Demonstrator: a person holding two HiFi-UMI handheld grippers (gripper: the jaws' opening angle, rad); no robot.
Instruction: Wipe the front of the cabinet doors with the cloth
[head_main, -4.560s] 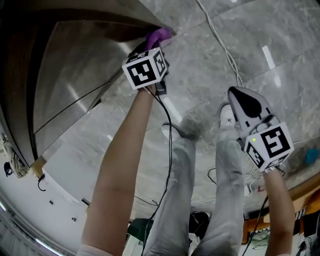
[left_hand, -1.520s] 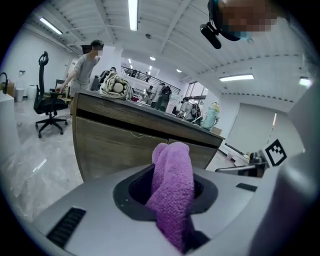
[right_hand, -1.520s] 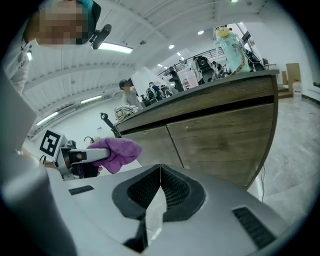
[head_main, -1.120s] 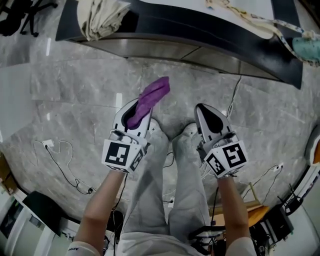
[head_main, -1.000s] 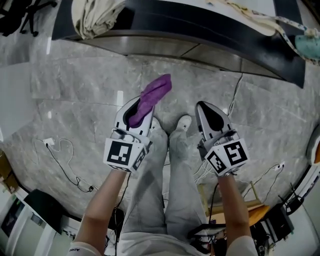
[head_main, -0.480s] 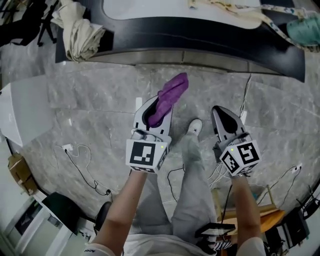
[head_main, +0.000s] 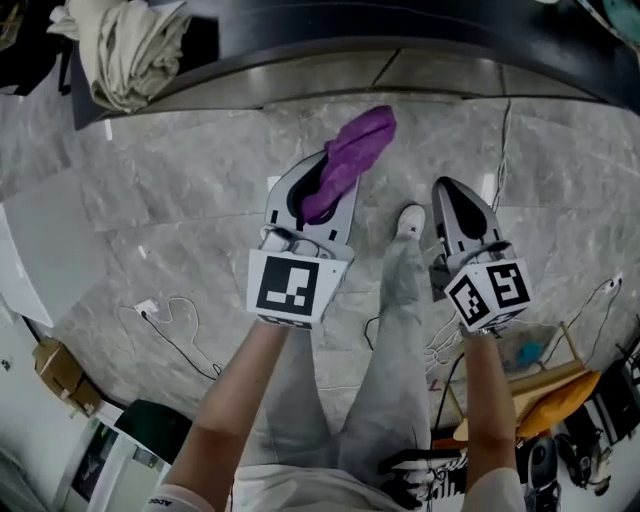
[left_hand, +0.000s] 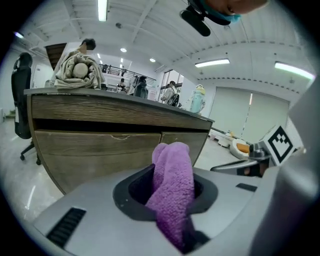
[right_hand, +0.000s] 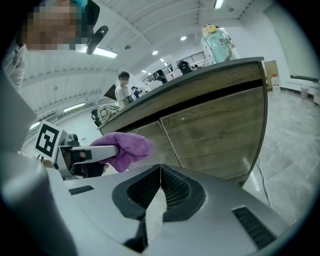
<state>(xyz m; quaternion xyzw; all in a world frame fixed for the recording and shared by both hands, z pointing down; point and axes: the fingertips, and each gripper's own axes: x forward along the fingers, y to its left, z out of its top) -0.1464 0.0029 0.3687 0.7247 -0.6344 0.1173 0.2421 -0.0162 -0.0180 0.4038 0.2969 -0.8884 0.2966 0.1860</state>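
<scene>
The cabinet (left_hand: 100, 150) doors are closed, so the inside is hidden. The left gripper (head_main: 322, 190) is clamped on the purple cloth (head_main: 355, 155), which sticks out past its fingertips toward 12 o'clock, apart from the cabinet. At 3 o'clock, the right gripper (head_main: 452, 200) has its jaws together, seemingly empty.

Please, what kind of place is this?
Probably an open office or workshop hall: a long wooden counter with cabinet doors, a grey stone-tile floor, and strip ceiling lights.
</scene>
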